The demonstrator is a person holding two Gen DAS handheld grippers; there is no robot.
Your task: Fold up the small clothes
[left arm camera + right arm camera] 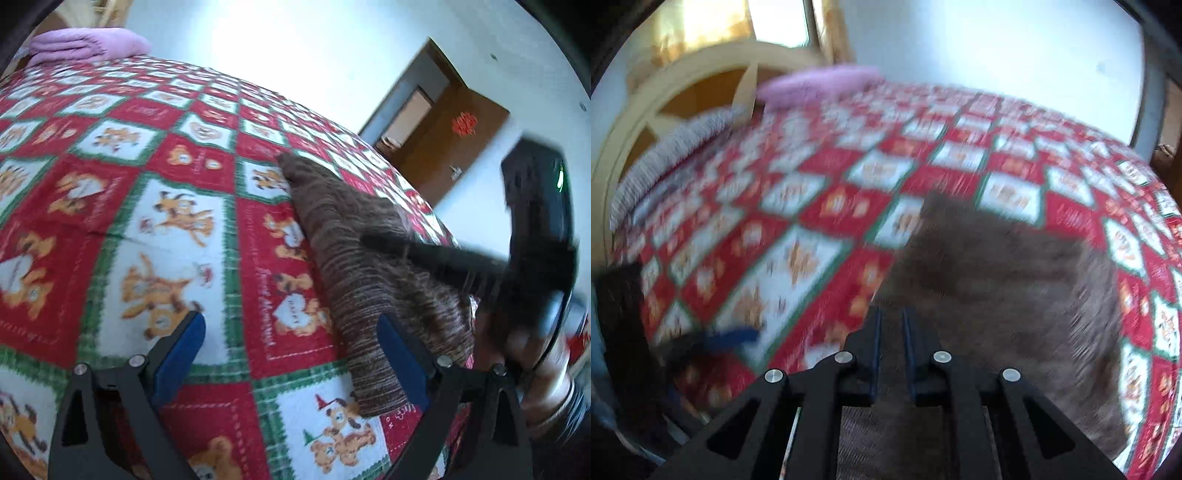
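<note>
Blue-padded left gripper (291,354) spread wide at the bottom of the left wrist frame, gripping nothing, right pad touching or just over the near edge of the brown striped garment (354,266). Garment stretched from centre frame toward lower right across the red, green and white cartoon-print blanket (166,221); pink folded cloth (85,44) far off in the upper left corner, wooden door (447,122) at upper right. Right gripper (891,332) nearly closed at bottom centre of the right wrist frame, a thin slot left between the pads, brown fabric directly beneath and beyond.

Likely risks: uneven fold or dragged fabric if only one side gets lifted; blanket pinched along with the garment, given the soft nap underneath.

Heavy motion blur throughout the right wrist view. Impossible to tell whether cloth sits in the slot. Garment type, sleeves and hems not readable; far right edge cut off behind the other gripper's dark body.
</note>
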